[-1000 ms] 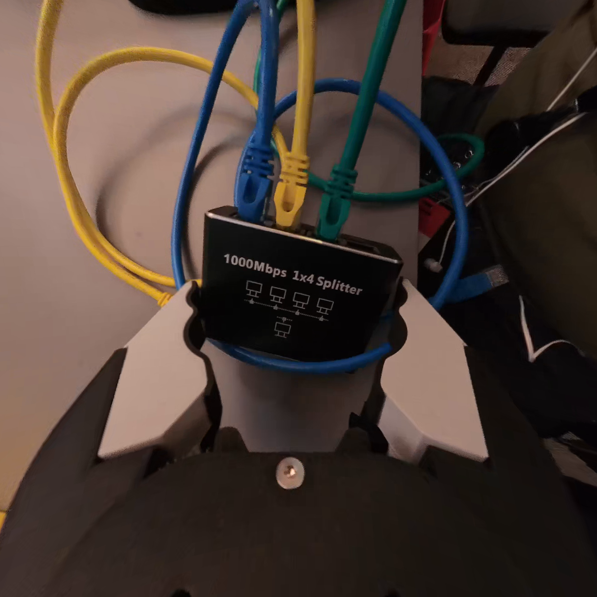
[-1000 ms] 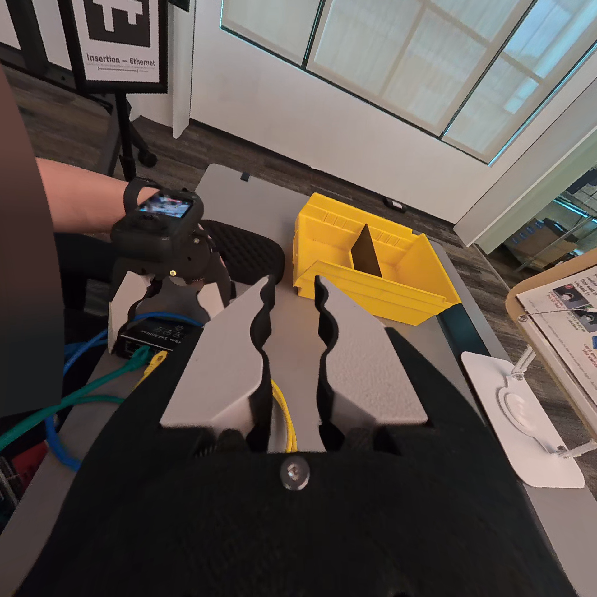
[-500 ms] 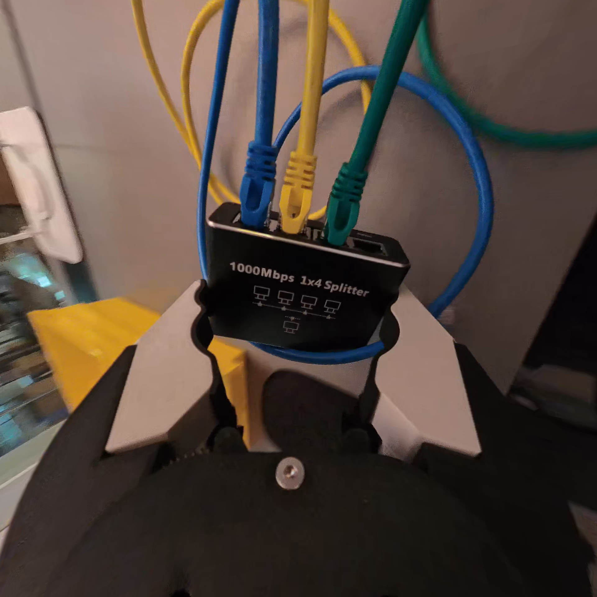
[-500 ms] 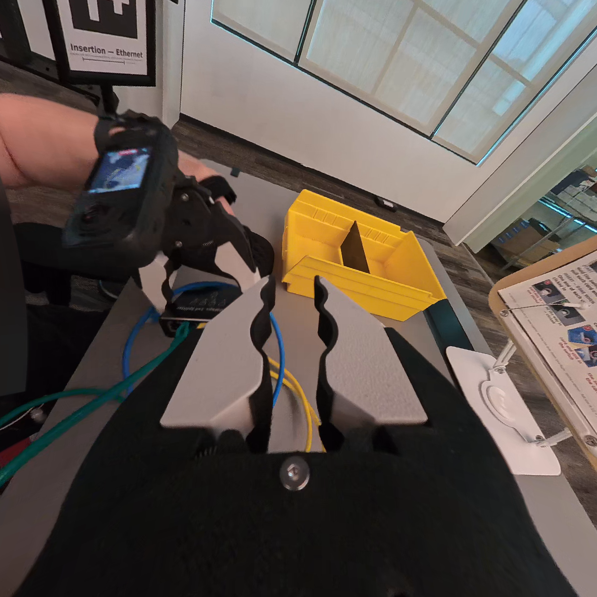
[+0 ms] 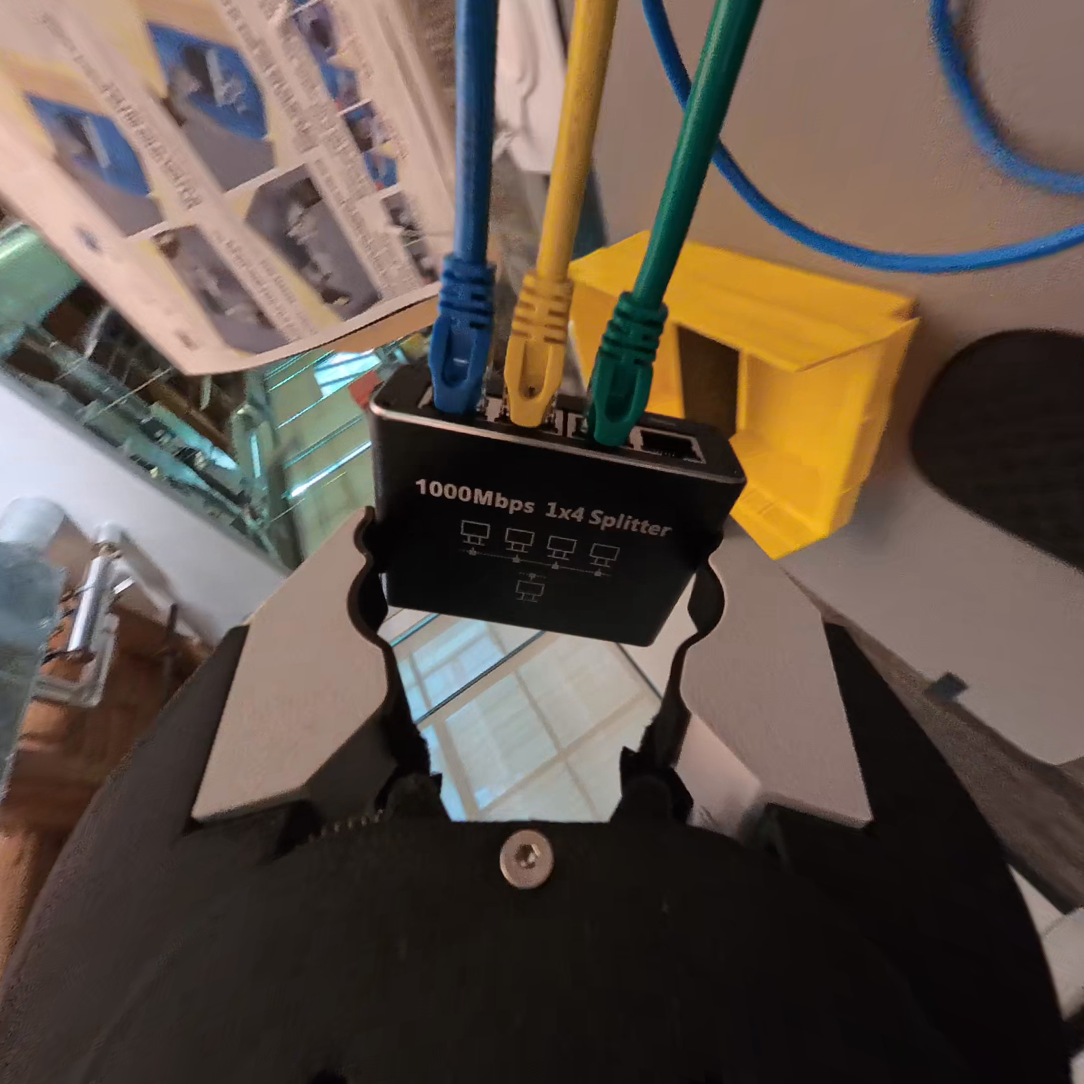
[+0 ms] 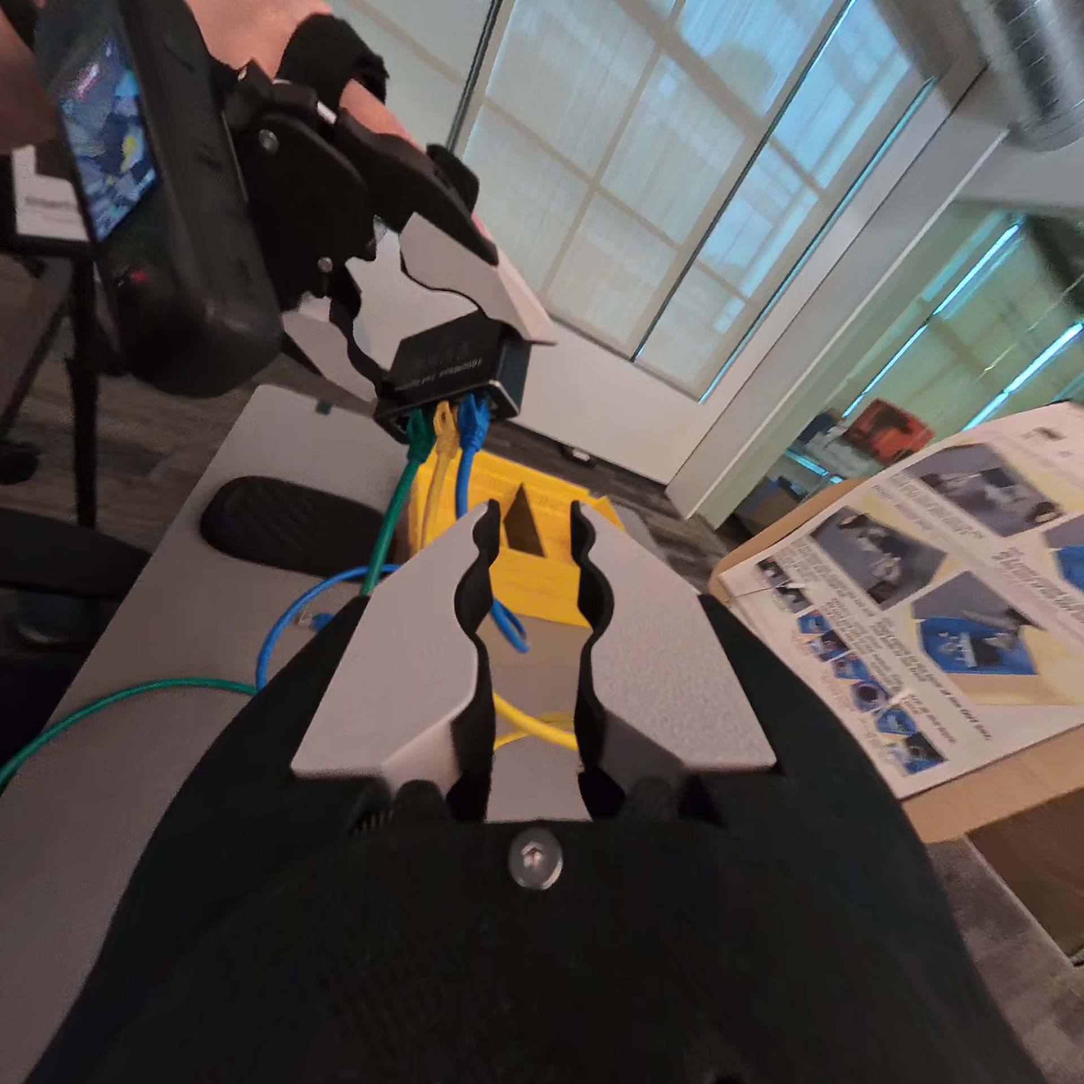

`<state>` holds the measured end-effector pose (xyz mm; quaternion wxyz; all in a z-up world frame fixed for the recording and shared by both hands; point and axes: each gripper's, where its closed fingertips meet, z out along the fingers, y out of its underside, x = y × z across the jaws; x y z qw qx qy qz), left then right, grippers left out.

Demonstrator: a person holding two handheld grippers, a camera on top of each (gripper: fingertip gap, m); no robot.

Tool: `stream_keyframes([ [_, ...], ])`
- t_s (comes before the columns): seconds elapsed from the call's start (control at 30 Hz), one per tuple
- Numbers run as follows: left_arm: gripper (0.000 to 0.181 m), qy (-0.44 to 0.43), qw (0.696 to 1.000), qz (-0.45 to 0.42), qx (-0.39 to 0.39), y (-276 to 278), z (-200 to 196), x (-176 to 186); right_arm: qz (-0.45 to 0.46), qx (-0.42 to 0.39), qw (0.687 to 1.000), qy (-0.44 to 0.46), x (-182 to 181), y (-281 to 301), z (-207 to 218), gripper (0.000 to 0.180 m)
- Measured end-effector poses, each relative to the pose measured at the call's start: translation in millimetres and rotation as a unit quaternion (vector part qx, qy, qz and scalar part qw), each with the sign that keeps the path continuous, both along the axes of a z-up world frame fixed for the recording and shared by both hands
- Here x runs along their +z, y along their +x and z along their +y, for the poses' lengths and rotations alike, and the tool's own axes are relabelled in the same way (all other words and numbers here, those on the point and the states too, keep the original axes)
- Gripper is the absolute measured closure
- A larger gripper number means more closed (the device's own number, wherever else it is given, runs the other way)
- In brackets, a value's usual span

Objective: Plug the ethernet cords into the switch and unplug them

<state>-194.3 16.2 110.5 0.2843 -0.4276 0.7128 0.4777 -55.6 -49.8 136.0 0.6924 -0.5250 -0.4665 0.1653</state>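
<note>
- The left claw (image 5: pixel 537 572) is clenched on the black switch (image 5: pixel 551 528), its two grey fingers (image 5: pixel 305 663) pressing the box's short sides.
- Seen from the right wrist view, the switch (image 6: pixel 454 366) is lifted clear above the grey counter (image 6: pixel 193 592), with its port side facing down toward the counter.
- Three cords sit plugged into the switch side by side: a blue cord (image 5: pixel 463 346), a yellow cord (image 5: pixel 537 352) and a green cord (image 5: pixel 625 369). The fourth port (image 5: pixel 668 449), beside the green plug, is open.
- The three cords hang from the switch down to the counter, where the green cord (image 6: pixel 117 701) trails off to the left and the blue cord (image 6: pixel 281 622) lies in a loop.
- The right claw (image 6: pixel 531 519) is released and holds nothing, fingers apart, low over the counter and well below the switch.
- A yellow bin (image 6: pixel 539 581) stands on the counter past the right claw, with a black pad (image 6: pixel 287 528) to its left.
- A printed sheet (image 6: pixel 915 592) lies on a board at the right.
</note>
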Motion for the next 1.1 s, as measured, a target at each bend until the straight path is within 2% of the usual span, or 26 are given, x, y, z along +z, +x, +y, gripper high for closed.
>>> stream_keyframes([
  [0.13, 0.075, 0.055, 0.998, 0.007, 0.011, 4.8, 5.8, 63.8, 0.05, 0.0, 0.998, 0.04, 31.2, 21.5, -17.1, 0.156],
  [0.27, 0.075, 0.1, 0.995, 0.012, 0.015, 13.8, 8.1, 120.1, 0.085, 0.003, 0.994, 0.071, 52.2, 39.9, -30.1, 0.143],
  [0.37, 0.075, 0.136, 0.99, 0.015, 0.02, 19.6, 8.1, 161.3, 0.104, -0.006, 0.991, 0.084, 61.4, 50.7, -31.0, 0.121],
  [0.47, 0.075, 0.155, 0.988, 0.004, 0.02, 25.8, 3.6, 194.8, 0.116, -0.044, 0.987, 0.101, 68.3, 61.7, -23.1, 0.082],
  [0.57, 0.074, 0.177, 0.984, -0.007, 0.018, 29.4, -2.2, 224.7, 0.106, -0.114, 0.979, 0.132, 73.6, 76.1, -13.6, 0.065],
  [0.63, 0.075, 0.181, 0.983, -0.016, 0.016, 30.7, -5.7, 238.4, 0.093, -0.144, 0.972, 0.16, 77.7, 81.2, -15.5, 0.064],
  [0.8, 0.076, 0.206, 0.978, -0.018, 0.005, 32.2, -10.5, 268.6, 0.097, -0.136, 0.967, 0.191, 87.9, 72.8, -36.1, 0.065],
  [0.93, 0.075, 0.208, 0.977, -0.036, -0.007, 37.4, -12.7, 288.7, 0.116, -0.146, 0.956, 0.225, 98.0, 61.0, -53.3, 0.077],
  [1.1, 0.075, 0.2, 0.978, -0.054, -0.023, 44.6, -14.5, 292.0, 0.099, -0.189, 0.939, 0.268, 104.7, 42.9, -75.6, 0.08],
])
